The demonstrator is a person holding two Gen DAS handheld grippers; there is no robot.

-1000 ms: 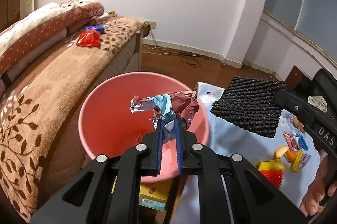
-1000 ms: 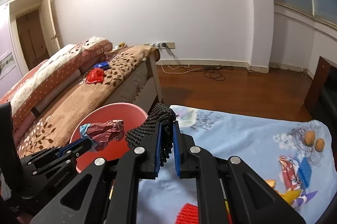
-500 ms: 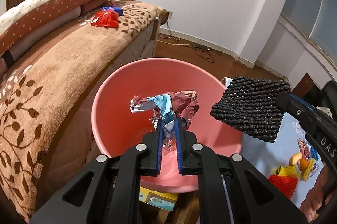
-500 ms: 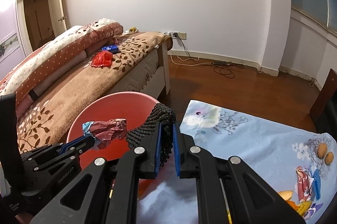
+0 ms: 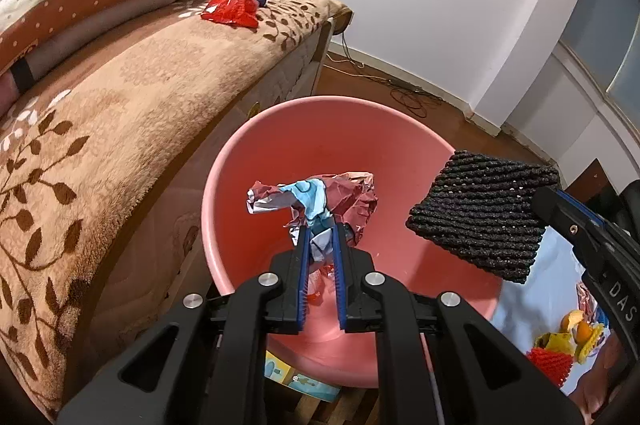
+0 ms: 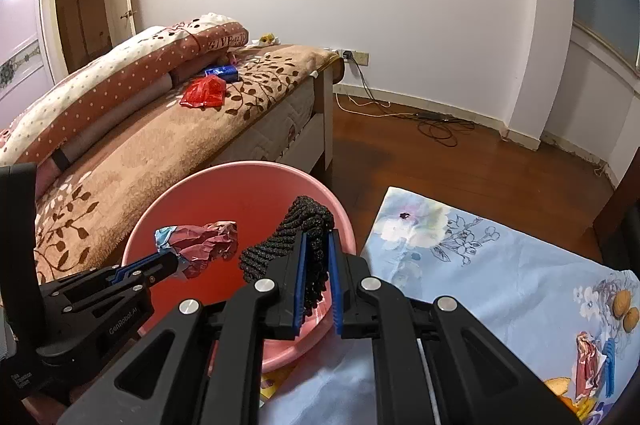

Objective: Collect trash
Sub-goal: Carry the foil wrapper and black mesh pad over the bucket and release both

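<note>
- The left gripper (image 5: 319,239) pinches a crumpled foil wrapper (image 5: 316,199), maroon, silver and light blue, between its blue-lined fingers; the wrapper hangs over the open mouth of the pink plastic basin (image 5: 280,153).
- The wrapper's lower end is hidden between the pads, and the basin's floor is mostly covered by the gripper body, so its contents are hard to make out.
- The right gripper (image 6: 316,257) is clamped on a black foam mesh sleeve (image 6: 298,239), held above the basin's right rim; in the left wrist view the sleeve (image 5: 480,213) shows as a ribbed black slab.
- To the left, a bed with a brown leaf-patterned blanket (image 6: 160,145) carries a red wrapper (image 6: 204,92) and a blue packet (image 6: 222,72) at its far end, near a folded polka-dot quilt (image 6: 120,73).
- To the right, a floral blue cloth (image 6: 500,265) lies on the wooden floor; two walnuts (image 6: 626,309) and more wrappers (image 6: 592,365) sit at its right edge, partly cut off by the frame.
- A colourful flat box (image 5: 296,377) peeks from beneath the basin, mostly hidden.
</note>
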